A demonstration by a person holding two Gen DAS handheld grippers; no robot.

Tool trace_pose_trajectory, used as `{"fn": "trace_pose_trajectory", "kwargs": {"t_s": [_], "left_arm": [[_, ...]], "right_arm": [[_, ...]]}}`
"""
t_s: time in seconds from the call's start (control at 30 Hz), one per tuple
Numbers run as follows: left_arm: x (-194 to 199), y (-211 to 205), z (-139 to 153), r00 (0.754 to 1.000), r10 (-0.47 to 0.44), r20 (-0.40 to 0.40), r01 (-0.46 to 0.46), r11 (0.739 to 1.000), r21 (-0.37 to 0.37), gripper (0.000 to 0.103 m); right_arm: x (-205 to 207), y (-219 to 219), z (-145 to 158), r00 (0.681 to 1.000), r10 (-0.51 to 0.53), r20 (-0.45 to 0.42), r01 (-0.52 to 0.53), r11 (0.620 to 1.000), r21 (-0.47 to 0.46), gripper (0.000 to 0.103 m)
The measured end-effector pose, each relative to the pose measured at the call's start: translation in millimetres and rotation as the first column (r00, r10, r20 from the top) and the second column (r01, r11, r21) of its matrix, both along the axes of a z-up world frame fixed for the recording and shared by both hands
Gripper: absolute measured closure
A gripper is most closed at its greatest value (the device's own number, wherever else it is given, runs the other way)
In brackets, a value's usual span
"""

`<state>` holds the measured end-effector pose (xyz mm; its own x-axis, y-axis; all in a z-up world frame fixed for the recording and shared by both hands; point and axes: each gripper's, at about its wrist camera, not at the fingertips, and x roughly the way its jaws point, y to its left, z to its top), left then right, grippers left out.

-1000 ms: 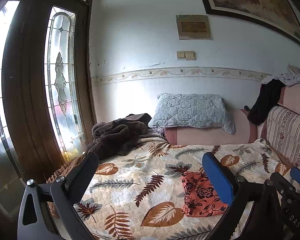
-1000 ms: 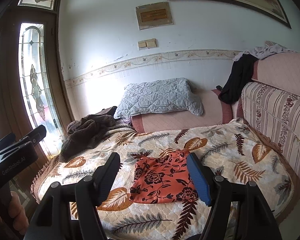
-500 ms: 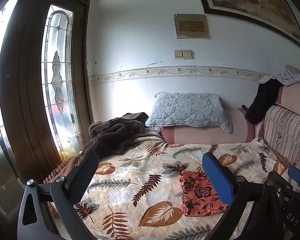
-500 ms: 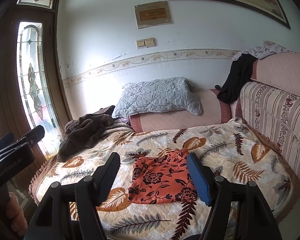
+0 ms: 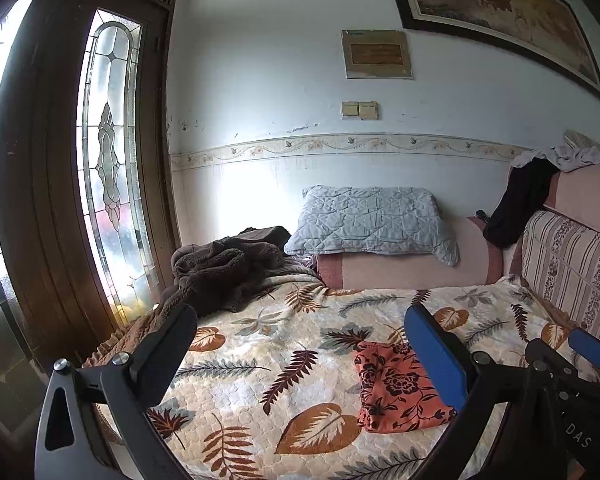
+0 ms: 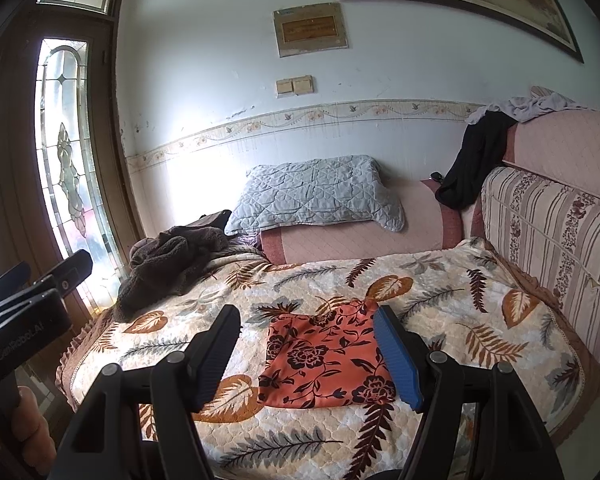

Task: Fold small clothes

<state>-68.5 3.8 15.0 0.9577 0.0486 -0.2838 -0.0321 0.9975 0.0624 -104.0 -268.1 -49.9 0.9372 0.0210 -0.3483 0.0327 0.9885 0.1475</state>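
Orange-red fabric with a dark flower print, that was the small garment [image 6: 326, 360], lying folded into a flat, roughly square shape on the leaf-patterned quilt [image 6: 440, 304], toward the near edge of the bed; nothing was touching it. From the right wrist view it sat framed between the two fingers of the right gripper [image 6: 312, 356], which hung above and in front of it with the jaws spread wide and nothing between them; one finger was black, the other had a blue pad. From the left wrist view the same cloth [image 5: 396, 388] showed up off to the right, partly behind the blue finger; the left gripper [image 5: 312, 354] was also spread wide and empty, aimed more at bare quilt [image 5: 260, 360]. The right gripper's blue tip poked into that view at the far right edge, so the two tools were side by side, apart from each other.

Further back: a crumpled dark brown fuzzy blanket [image 6: 168, 264] at the far left corner of the bed; a grey quilted pillow [image 6: 316, 196] leaning against the wall on top of a pink bolster [image 6: 360, 240]; a black garment [image 6: 472, 164] draped over the pink sofa back on the right; a stained-glass door [image 5: 108, 160] on the left.
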Motion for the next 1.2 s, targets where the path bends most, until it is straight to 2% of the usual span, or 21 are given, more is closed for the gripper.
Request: {"fn": "trace_pose_trajectory", "kwargs": {"t_s": [0.87,1.2], "left_arm": [[42,2,-10,0.998,-0.028,-0.053,0.027,0.999,-0.027,0.000],[26,4,-3,0.999,-0.028,-0.039,0.027,0.999,-0.020,0.000]], "right_arm": [[45,12,-10,0.998,0.022,-0.063,-0.024,0.999,-0.029,0.030],[34,14,-3,0.999,0.022,-0.040,-0.023,0.999,-0.024,0.030]]}}
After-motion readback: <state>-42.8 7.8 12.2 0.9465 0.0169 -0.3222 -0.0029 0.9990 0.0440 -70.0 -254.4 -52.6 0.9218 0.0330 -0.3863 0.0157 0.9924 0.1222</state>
